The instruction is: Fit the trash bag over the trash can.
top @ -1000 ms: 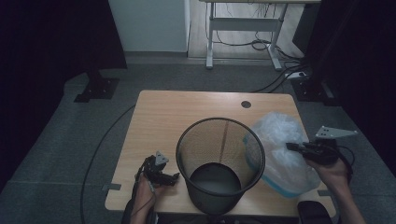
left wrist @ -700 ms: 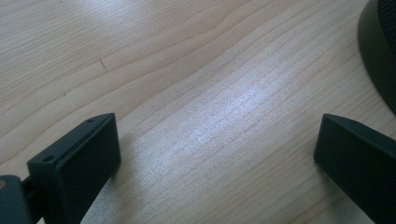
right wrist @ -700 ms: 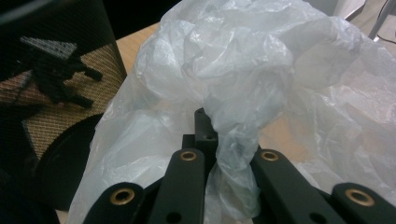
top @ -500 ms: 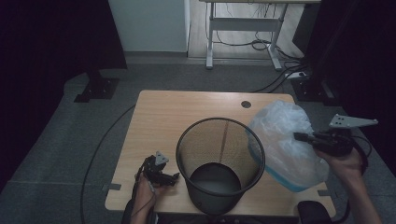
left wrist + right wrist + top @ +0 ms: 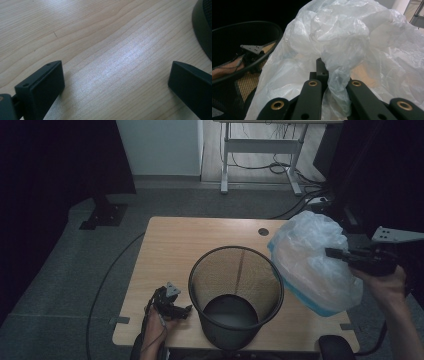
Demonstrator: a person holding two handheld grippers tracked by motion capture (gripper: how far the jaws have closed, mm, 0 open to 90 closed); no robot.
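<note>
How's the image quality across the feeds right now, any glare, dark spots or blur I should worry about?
High view: dim, corners near black, plastic bag brightest. Left gripper view: a soft sheen on the table, jaws close and slightly soft. Right gripper view: bag sharp and well lit, mesh bin dark, background black.

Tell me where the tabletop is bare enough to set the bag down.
The far half of the table, behind the wire bin, up to the cable hole, lies bare. The left gripper crowds the near left corner; the plastic bag, clamped by the right gripper, covers the right edge.
</note>
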